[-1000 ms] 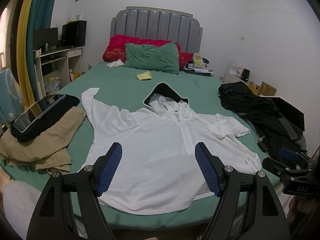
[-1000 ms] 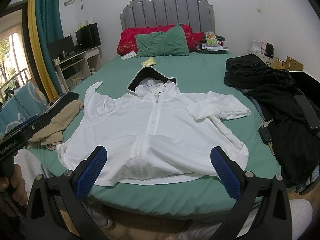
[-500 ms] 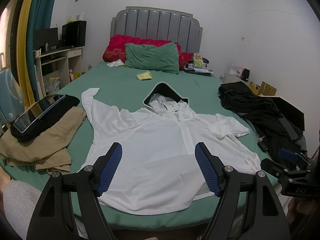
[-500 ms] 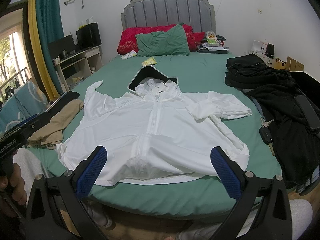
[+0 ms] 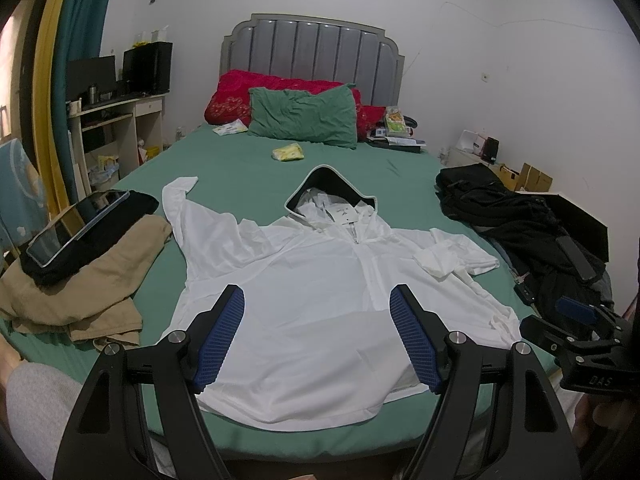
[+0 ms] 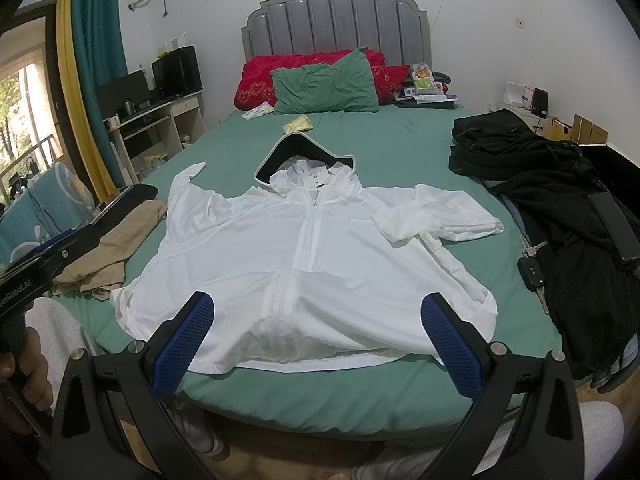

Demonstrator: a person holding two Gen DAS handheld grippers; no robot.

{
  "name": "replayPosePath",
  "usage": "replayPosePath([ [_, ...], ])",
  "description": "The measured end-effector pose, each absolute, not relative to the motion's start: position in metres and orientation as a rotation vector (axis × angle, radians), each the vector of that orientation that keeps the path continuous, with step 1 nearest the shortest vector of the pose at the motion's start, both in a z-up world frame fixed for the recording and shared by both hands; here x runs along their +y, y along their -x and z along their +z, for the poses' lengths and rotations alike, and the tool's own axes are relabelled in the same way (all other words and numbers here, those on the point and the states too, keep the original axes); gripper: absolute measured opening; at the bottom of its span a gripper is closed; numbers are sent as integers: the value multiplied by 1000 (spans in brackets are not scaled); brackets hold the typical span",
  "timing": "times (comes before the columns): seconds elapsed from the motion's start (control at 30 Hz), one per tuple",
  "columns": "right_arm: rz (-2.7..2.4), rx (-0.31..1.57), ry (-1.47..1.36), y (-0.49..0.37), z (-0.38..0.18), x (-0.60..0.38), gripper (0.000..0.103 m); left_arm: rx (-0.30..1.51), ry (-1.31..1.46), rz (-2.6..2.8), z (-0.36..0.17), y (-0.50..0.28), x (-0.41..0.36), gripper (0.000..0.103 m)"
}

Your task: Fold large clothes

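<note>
Across the green bed [image 6: 400,152] your white hooded jacket [image 6: 320,256] lay flat, zip up, thin, light and probably slippery, best pinched at a sleeve cuff or hem corner, while your left gripper [image 5: 318,340] and right gripper [image 6: 318,344] hovered with jaws spread, empty.

Soft, even indoor light, with daylight entering at the window [image 6: 24,128] on the left. Shadows are faint. Both fisheye views bend straight lines and darken to black at the corners. Focus is sharp throughout.
</note>
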State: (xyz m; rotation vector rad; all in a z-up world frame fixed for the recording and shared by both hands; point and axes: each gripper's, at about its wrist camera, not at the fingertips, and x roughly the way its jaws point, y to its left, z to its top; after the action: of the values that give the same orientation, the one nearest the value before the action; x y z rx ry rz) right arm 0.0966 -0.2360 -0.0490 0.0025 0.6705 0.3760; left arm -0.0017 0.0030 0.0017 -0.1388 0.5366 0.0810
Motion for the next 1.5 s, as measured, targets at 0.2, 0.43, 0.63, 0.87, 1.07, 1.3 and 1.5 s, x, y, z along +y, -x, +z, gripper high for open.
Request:
replayPosePath([
  [0.2, 376, 670, -1, -97, -49, -236, 102, 533, 135, 79, 3, 0, 1, 78],
  [0.43, 377, 684, 3, -105, -48, -234, 102, 532, 139, 52, 3, -6, 0, 78],
  [0.63, 391, 699, 27, -140, -58, -239, 102, 608, 148, 13, -18, -35, 7, 78],
  [0.87, 374, 750, 156, -235, -88, -253, 102, 730, 133, -9, -56, -92, 19, 78],
  [1.07, 357, 849, 485, -310, -147, -237, 66, 790, 172, -39, -82, -144, 40, 78],
  [1.3, 331, 852, 732, -360, -194, -218, 39, 848, 191, -36, -106, -186, 73, 78],
  [1.5, 349, 765, 673, -378, -165, -201, 3, 853, 215, -17, -111, -196, 104, 78],
])
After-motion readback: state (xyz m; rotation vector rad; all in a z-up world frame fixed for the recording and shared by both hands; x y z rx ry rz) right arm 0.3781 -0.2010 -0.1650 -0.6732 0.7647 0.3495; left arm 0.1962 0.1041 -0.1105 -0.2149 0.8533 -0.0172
